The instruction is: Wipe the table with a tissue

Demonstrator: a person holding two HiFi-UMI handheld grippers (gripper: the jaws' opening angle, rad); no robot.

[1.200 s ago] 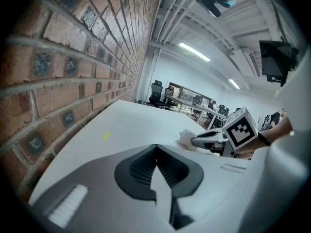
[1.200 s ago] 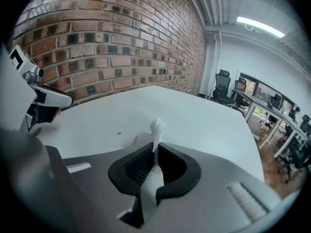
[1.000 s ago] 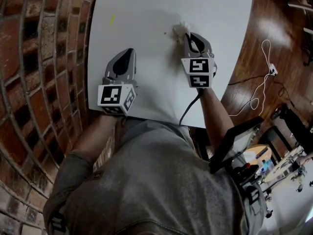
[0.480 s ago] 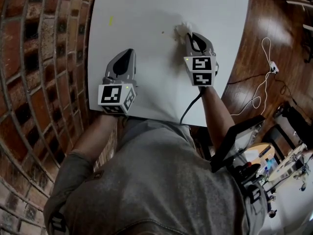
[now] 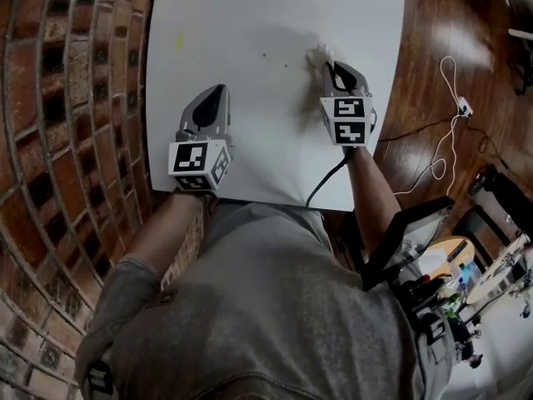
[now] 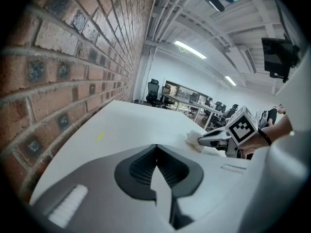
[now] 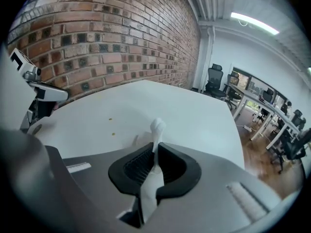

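- Pinching the tissue point(image 5: 317, 54), my right claw point(image 5: 330, 63) holds it on the table point(image 5: 241, 23) near the right edge.
- Head view shows only a white tuft past the tips; right gripper view shows it running between the jaws.
- Left claw point(image 5: 211, 98): pressed together, empty, well apart.

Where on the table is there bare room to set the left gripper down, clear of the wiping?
The whole far half of the table is bare, past the yellow mark. The strip between left gripper and right gripper is also free. Tightest spot: around the tissue and the specks beside it.
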